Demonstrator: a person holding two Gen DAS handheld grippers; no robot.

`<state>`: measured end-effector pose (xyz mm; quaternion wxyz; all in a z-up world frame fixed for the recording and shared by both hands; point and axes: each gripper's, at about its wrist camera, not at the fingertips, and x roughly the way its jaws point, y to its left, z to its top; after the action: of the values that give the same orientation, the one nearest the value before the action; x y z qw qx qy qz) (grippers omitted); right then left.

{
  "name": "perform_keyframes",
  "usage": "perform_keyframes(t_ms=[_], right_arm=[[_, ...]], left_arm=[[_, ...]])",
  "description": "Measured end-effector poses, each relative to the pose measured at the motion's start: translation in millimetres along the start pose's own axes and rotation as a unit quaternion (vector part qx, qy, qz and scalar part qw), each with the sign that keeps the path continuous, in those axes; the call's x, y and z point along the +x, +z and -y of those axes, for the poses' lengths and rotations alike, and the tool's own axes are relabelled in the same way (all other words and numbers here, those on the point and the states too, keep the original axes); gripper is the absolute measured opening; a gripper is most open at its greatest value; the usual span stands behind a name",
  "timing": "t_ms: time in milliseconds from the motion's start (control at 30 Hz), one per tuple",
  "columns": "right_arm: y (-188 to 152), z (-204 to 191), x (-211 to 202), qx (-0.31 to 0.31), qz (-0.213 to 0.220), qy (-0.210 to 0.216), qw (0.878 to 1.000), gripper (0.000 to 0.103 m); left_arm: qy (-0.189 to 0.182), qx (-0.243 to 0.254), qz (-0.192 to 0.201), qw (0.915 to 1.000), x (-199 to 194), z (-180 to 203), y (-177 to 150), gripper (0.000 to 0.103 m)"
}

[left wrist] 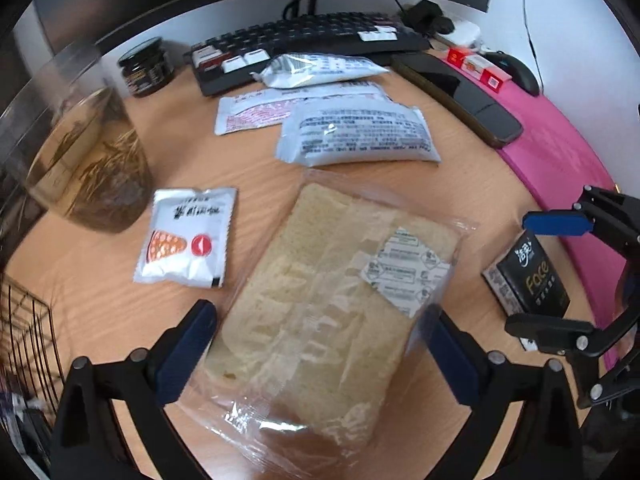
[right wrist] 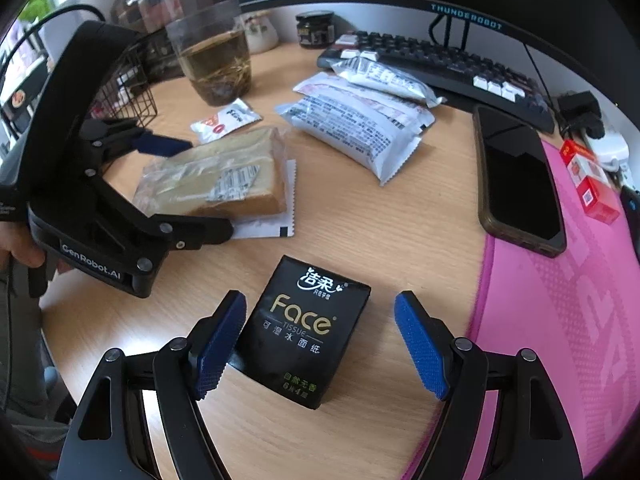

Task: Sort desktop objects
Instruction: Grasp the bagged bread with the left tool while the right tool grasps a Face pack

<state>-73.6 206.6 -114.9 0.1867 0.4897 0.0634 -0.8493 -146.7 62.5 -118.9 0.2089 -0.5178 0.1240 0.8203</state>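
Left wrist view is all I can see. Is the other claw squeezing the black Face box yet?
Observer: No. The right claw is open around the tissue pack, and one pad stands clear of it.
Operator: Is anything hiding under my bread?
Observer: Yes. A white packet with a zigzag edge pokes out from under the bread bag.
Operator: What's behind the big glass jar?
Observer: A small white pot stands behind the glass jar.
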Motion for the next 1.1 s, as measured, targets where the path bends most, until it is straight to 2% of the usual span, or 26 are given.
perform_keyframes(t_ms=[167, 367, 467, 633, 667, 733, 800, 933, 967, 1067, 1100], right_arm=[[-1, -1, 0, -0.005, 0.002, -0.008, 1.000, 0.077], [-6, -8, 2, -0.029, 0.023, -0.033, 0.999, 0.075], [-5, -8, 1, -0.032, 0.023, -0.032, 0.999, 0.069], [-5, -4, 0, -0.019, 0.018, -0.024, 0.999, 0.069], [-5, -5, 0, -0.019, 0.018, -0.024, 0.999, 0.069], [-5, -4, -1, -0.016, 0.019, -0.022, 0.999, 0.069], [-6, -4, -1, -0.016, 0.019, -0.019, 1.000, 0.072], [-5, -5, 1, -0.017, 0.025, -0.020, 0.999, 0.073], [-6, -6, 1, -0.021, 0.026, -0.024, 0.999, 0.072], [-5, -6, 0, -0.029, 0.032, -0.035, 0.998, 0.048], [-4, -5, -1, -0.025, 0.031, -0.032, 0.999, 0.048]], left_arm=[[0.002, -0.047, 0.002, 0.9989, -14, -2, -19, 0.091], [0.022, -0.100, 0.007, 0.9947, -31, -8, -43, 0.089], [0.039, -0.087, -0.002, 0.9954, -33, -3, -49, 0.089], [0.048, -0.034, 0.005, 0.9983, -36, 4, -43, 0.091], [0.048, -0.033, 0.000, 0.9983, -32, 1, -43, 0.095], [0.042, -0.040, -0.019, 0.9982, -23, -5, -41, 0.096], [0.023, -0.047, -0.015, 0.9985, -17, -9, -41, 0.103], [0.018, -0.046, -0.005, 0.9988, -16, -7, -42, 0.102], [0.021, -0.051, -0.005, 0.9985, -17, -7, -41, 0.098], [0.018, -0.065, 0.001, 0.9977, -24, -7, -41, 0.085], [0.014, -0.073, 0.005, 0.9972, -28, -9, -41, 0.083]])
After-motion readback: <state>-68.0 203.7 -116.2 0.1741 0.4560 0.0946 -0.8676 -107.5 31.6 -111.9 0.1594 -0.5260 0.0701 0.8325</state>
